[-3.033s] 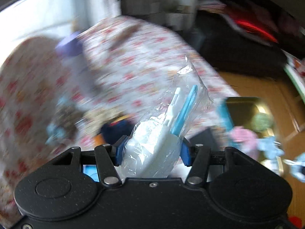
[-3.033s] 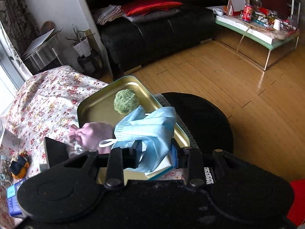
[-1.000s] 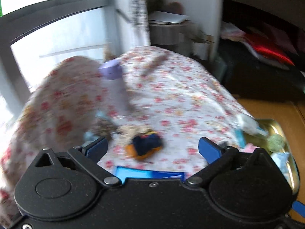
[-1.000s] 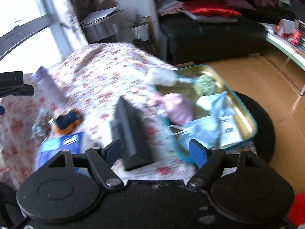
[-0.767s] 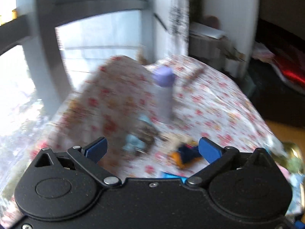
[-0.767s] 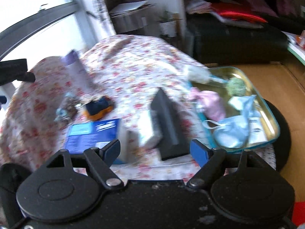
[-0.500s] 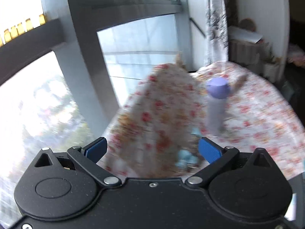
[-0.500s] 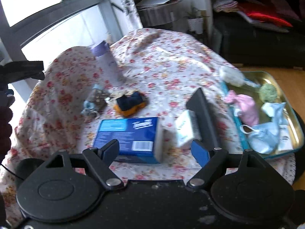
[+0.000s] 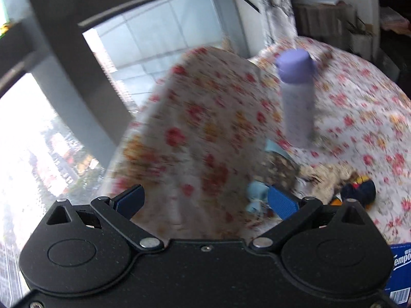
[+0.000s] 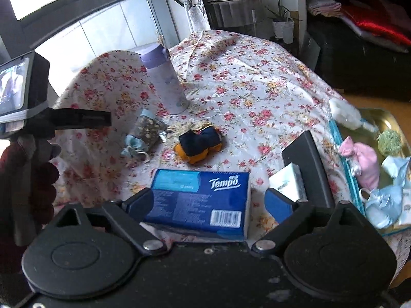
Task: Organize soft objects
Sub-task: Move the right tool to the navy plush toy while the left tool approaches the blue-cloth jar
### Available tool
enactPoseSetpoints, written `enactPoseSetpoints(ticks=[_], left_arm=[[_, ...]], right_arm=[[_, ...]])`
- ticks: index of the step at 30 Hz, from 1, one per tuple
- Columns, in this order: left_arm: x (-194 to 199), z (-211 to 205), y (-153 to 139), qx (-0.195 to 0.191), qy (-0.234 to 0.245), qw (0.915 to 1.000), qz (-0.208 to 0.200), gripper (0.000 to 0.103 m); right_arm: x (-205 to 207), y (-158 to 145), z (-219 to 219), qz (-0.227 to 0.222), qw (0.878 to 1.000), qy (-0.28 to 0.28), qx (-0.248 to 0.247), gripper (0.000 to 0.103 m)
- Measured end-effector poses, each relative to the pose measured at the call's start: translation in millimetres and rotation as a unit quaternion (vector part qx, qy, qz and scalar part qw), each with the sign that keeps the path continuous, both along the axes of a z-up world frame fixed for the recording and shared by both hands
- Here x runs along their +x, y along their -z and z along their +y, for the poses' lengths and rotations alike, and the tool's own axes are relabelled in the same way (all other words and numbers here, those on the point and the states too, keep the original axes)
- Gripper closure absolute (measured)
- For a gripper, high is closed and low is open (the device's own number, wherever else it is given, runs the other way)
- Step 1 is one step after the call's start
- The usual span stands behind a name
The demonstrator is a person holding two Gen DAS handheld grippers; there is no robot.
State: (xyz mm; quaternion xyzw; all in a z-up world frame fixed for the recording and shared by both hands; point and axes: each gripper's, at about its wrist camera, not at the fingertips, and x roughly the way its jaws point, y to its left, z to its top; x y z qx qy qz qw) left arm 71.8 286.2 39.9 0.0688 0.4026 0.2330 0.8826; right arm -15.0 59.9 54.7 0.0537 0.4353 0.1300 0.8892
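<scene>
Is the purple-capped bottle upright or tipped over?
Upright: the purple-capped bottle stands on its base on the floral tablecloth, cap on top.

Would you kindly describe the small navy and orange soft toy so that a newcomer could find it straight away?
Start at the table with the floral cloth. Near its middle, in front of the upright lilac-capped bottle and just behind the blue Tempo tissue pack, lies the soft toy. It alone there is dark navy with orange ends; the pouch beside it is speckled brown with pale blue.

Each handheld gripper, the left gripper (image 9: 205,200) and the right gripper (image 10: 208,202), has a speckled matte black body with two round embossed discs, silver screws at its linkage pivots, and blue finger pads (image 10: 278,205); a dark red knitted sleeve (image 10: 15,179) fills the frame's left edge.
</scene>
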Motion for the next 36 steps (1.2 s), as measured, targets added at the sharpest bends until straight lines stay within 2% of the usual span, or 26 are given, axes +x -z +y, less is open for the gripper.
enactPoseSetpoints(ticks=[4, 7, 11, 13, 17, 21, 24, 28, 36], left_arm=[[16, -2, 18, -0.037, 0.028, 0.9988, 0.014, 0.004], [22, 4, 26, -0.086, 0.042, 0.9951, 0.023, 0.004], [16, 15, 24, -0.159, 0.039, 0.9865, 0.003, 0.004], [15, 22, 26, -0.182, 0.027, 0.9829, -0.006, 0.005], [15, 29, 28, -0.193, 0.007, 0.981, -0.017, 0.006], [14, 32, 28, -0.197, 0.002, 0.9799, -0.03, 0.006], [16, 33, 32, -0.202, 0.002, 0.9791, -0.026, 0.006], [20, 27, 38, -0.181, 0.002, 0.9832, -0.022, 0.006], [32, 21, 58, -0.18, 0.007, 0.9836, 0.006, 0.006]], right_arm=[[13, 7, 8, -0.011, 0.999, 0.002, -0.039, 0.005], [23, 13, 12, -0.023, 0.998, 0.002, -0.054, 0.002], [43, 25, 20, -0.039, 0.997, -0.004, -0.069, 0.0], [55, 33, 26, -0.041, 0.996, -0.012, -0.077, 0.0], [79, 51, 38, -0.046, 0.994, -0.025, -0.1, 0.0], [102, 66, 48, -0.042, 0.993, -0.064, -0.089, 0.0], [118, 76, 56, -0.045, 0.992, -0.086, -0.085, 0.0], [136, 90, 64, -0.037, 0.989, -0.111, -0.087, 0.0], [160, 113, 70, -0.013, 0.986, -0.132, -0.098, 0.0]])
